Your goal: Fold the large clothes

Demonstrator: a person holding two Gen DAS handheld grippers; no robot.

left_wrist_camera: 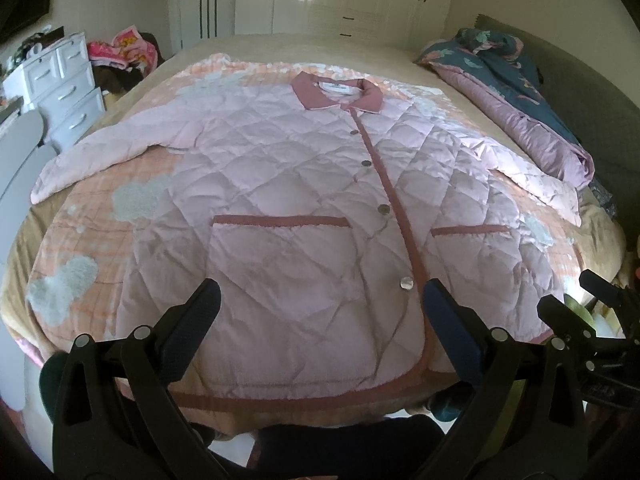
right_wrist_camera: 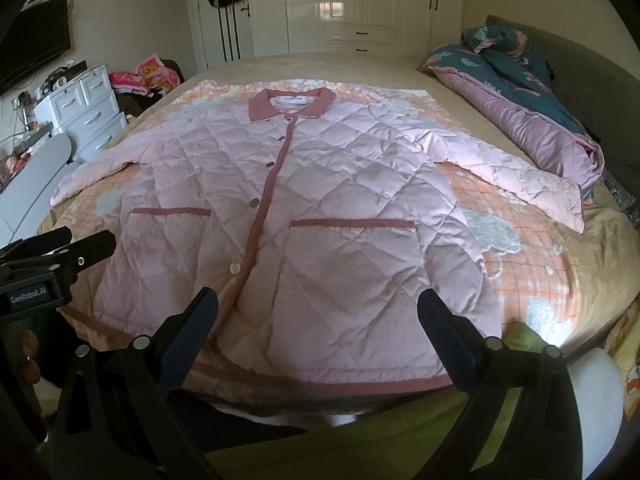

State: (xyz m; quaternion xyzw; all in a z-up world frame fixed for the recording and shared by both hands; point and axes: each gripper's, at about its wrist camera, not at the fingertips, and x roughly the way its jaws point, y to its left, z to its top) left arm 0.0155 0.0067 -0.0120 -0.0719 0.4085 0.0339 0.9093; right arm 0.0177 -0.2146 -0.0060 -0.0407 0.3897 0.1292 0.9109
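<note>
1. white wardrobe doors (right_wrist_camera: 360, 4) line the far wall, and a white chest of drawers (right_wrist_camera: 90, 104) stands off to one side of the wide bed (right_wrist_camera: 600, 248) we face.
2. across the bed lies an orange checked blanket (right_wrist_camera: 532, 240) with pale fluffy patches, and on top of it the pink quilted jacket (right_wrist_camera: 340, 208) is spread flat, front up, buttoned along a dusty-rose placket.
3. its rose collar (right_wrist_camera: 291, 105) points to the far side of the bed; the trimmed hem runs along the near edge, closest to us.
4. both sleeves stretch outward, one toward the drawers, the other toward a rumpled dark floral quilt (right_wrist_camera: 516, 92) heaped along the headboard side.
5. two pockets with rose trim sit either side of the placket.
6. our left gripper (left_wrist_camera: 320, 316) hangs over the hem near the lowest button, its fingers spread wide and grasping nothing.
7. our right gripper (right_wrist_camera: 318, 322) hovers over the hem on the other front panel, likewise spread wide and empty.
8. each gripper shows at the edge of the other's view, so they sit side by side.
</note>
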